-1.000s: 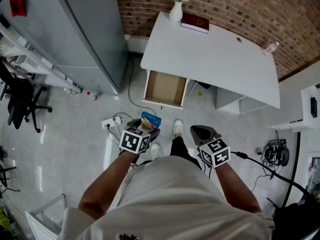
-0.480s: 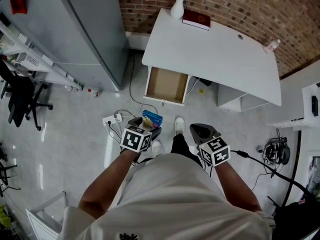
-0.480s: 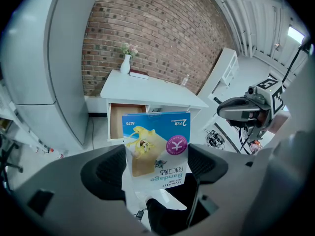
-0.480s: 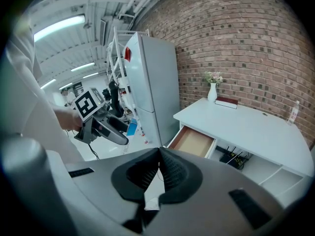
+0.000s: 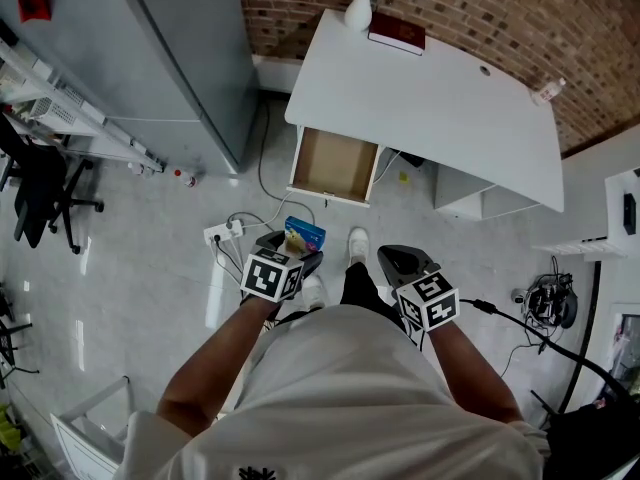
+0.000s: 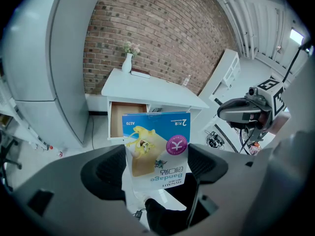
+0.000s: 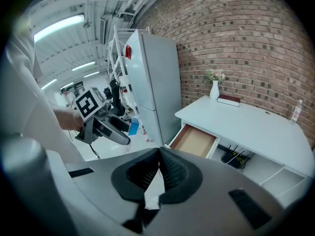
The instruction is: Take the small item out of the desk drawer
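The brick wall (image 5: pixel 520 18) runs behind everything; a tall grey cabinet (image 5: pixel 150 58) stands at the left, just beside the white desk (image 5: pixel 430 98). The desk's drawer (image 5: pixel 333 165) is pulled open, and its wooden bottom shows bare. The person stands on the pale floor, well apart from the desk, with 2 grippers held in front of the body. The left gripper (image 6: pixel 155 166) is clamped on a blue bandage box (image 6: pixel 156 149); the box stands upright between the pads with its print upside down, out of the drawer and over the floor (image 5: pixel 303 234). The right gripper (image 7: pixel 157 173) has its jaws pressed together with nothing between them. A dark red book (image 5: pixel 396 34) and a white vase (image 5: pixel 358 13) of flowers sit at the desk's back edge, near each other; a power strip (image 5: pixel 222 234) lies on the floor near the left gripper.
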